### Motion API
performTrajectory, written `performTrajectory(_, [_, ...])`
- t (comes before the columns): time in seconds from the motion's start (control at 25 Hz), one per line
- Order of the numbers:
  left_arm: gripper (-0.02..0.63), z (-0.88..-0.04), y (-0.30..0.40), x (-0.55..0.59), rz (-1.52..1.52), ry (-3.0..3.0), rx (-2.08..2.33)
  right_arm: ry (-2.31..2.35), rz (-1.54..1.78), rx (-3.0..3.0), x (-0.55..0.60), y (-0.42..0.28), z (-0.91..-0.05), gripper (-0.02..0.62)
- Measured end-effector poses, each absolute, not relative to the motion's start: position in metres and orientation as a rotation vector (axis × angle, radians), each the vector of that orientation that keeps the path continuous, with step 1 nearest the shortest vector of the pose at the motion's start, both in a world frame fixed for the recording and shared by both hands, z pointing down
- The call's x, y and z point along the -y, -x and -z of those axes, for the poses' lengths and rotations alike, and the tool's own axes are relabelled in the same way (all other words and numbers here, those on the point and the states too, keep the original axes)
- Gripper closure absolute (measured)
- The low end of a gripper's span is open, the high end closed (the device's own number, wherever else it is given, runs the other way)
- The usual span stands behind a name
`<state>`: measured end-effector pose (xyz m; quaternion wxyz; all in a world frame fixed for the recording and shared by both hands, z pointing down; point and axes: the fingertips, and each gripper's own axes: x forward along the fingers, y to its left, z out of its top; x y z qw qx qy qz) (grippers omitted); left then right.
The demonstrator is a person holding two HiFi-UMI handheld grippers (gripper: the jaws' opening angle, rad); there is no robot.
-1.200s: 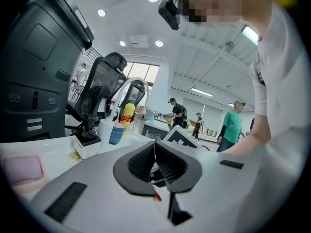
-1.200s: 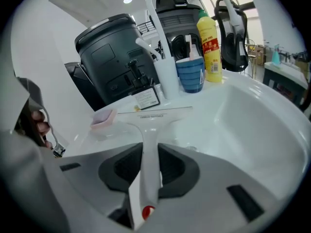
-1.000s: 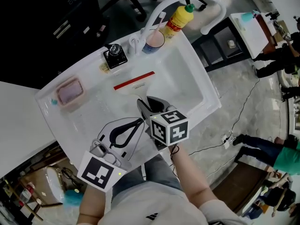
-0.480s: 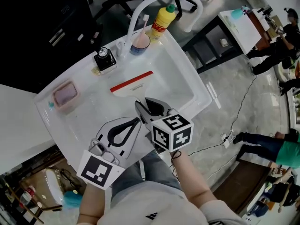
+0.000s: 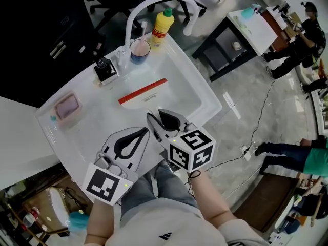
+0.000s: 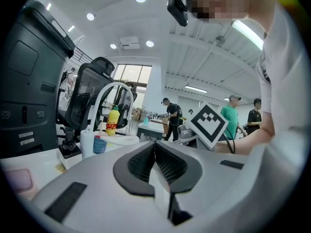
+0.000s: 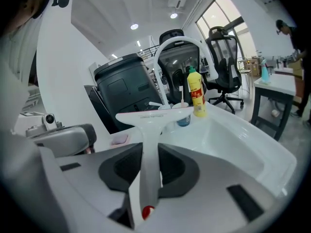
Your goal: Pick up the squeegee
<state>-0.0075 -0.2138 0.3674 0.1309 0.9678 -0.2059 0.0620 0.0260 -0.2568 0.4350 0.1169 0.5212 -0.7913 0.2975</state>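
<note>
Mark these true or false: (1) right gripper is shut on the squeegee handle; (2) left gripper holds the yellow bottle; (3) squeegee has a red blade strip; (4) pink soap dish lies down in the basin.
1. True. The right gripper is shut on the handle of the squeegee.
2. False. The left gripper has its jaws together on nothing; the yellow bottle stands at the far corner of the sink, by the faucet.
3. True, as the head view shows.
4. False. The pink soap dish sits on the sink's flat left end, outside the basin.

squeegee [image 5: 142, 98] 1 | yellow bottle [image 5: 161, 27] 1 | cup [image 5: 139, 50] 1 | pink dish [image 5: 66, 106] 1 | pump bottle [image 5: 105, 69] 1
</note>
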Motion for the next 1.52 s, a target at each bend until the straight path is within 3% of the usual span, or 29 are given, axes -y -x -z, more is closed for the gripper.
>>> performTrajectory(1.52, [0.592, -0.305, -0.055, 0.153, -0.099, -2.949, 0.624, -1.619, -0.584, 2.607, 0.159, -0.087, -0.306, 0.502])
